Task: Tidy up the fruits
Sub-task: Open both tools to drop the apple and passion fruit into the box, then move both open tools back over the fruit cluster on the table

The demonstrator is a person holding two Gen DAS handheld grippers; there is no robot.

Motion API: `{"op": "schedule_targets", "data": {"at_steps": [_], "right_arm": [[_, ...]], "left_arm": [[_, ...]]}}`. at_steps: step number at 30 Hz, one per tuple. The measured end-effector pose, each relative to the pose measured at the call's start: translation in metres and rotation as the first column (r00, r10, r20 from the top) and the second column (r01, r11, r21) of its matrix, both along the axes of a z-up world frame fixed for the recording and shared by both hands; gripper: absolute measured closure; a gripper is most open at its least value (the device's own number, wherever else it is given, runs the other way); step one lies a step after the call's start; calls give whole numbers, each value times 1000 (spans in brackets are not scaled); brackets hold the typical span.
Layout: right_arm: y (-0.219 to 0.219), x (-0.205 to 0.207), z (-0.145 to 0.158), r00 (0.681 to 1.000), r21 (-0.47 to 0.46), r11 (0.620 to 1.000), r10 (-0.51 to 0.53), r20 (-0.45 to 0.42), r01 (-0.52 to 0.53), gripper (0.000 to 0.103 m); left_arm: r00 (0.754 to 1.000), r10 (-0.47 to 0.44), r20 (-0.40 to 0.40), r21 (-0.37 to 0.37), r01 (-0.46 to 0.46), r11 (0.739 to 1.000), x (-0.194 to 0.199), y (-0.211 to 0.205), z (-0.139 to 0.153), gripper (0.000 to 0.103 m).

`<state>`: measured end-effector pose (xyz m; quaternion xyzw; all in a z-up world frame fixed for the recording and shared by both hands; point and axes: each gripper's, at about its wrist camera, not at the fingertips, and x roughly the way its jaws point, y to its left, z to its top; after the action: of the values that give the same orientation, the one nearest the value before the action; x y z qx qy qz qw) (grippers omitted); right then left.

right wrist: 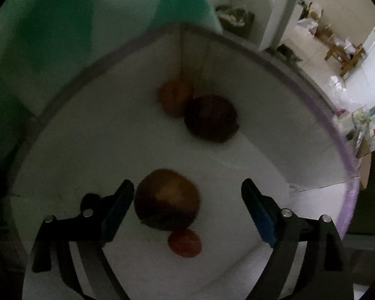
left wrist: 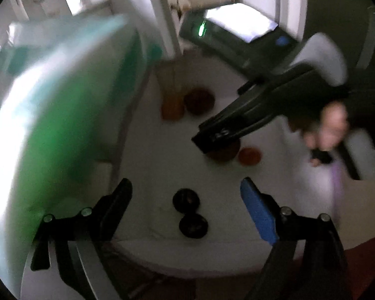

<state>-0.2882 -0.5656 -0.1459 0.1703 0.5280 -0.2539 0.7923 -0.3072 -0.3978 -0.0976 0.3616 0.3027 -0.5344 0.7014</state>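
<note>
both views look down into a white bin (right wrist: 275,57) with upright walls, and the fruit already lies on its floor in loose pairs, so much of the sorting looks done.

in the right wrist view an orange fruit (right wrist: 173,97) sits in the far corner, touching a dark red fruit (right wrist: 211,117). nearer, a large brownish-orange fruit (right wrist: 167,200) rests on the floor with a small red fruit (right wrist: 185,242) touching its near side. the right claw (right wrist: 187,200) stands wide. the large fruit lies between its fingers, just beside the left pad (right wrist: 117,210) and well apart from the right one, so nothing is gripped. it reads as set down, though i cannot rule out a grasp about to begin.

in the left wrist view the left claw (left wrist: 186,205) is also wide and holds nothing. two small dark fruits (left wrist: 190,212) lie touching one another on the bin floor between and below its fingers. the right claw appears there too, hovering over the brownish fruit. that view is blurred, and a green and white shape (left wrist: 50,125) fills its left side; i cannot tell what it is.

what is left, as a judgement: all six visible fruits are inside, grouped in twos. whether more fruit waits outside the bin i cannot see, nor whether the pairs match a wanted order.
</note>
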Motion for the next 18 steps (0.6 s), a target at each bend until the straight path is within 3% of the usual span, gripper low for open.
{"op": "schedule_targets", "data": {"at_steps": [4,7,10,14,15,17,18], "right_arm": [[4,-6,46,996,-79,997,-14,93,22,18],[21,-8,98,970,-162,987,41,240,-2,16],[50,3,135,931,-212,975,133,341,-62,15],[110,26,169,853,-263,943,303,425,-204,15],[132,36,175,832,-281,927,354,428,-249,15],[174,54,180,798,-300,893,439,413,-335,15],[196,67,181,781,-302,872,483,396,-386,15]], "left_arm": [[998,29,51,-196,-19,980,-1,39,56,9],[988,132,79,-356,-96,929,18,89,97,3],[952,298,76,-462,-231,856,54,149,129,2],[849,528,-26,-530,-460,712,122,229,157,2],[792,608,-56,-539,-537,649,147,257,162,2],[708,701,-87,-542,-625,563,176,299,167,2],[649,753,-111,-536,-677,505,196,325,167,2]]}}
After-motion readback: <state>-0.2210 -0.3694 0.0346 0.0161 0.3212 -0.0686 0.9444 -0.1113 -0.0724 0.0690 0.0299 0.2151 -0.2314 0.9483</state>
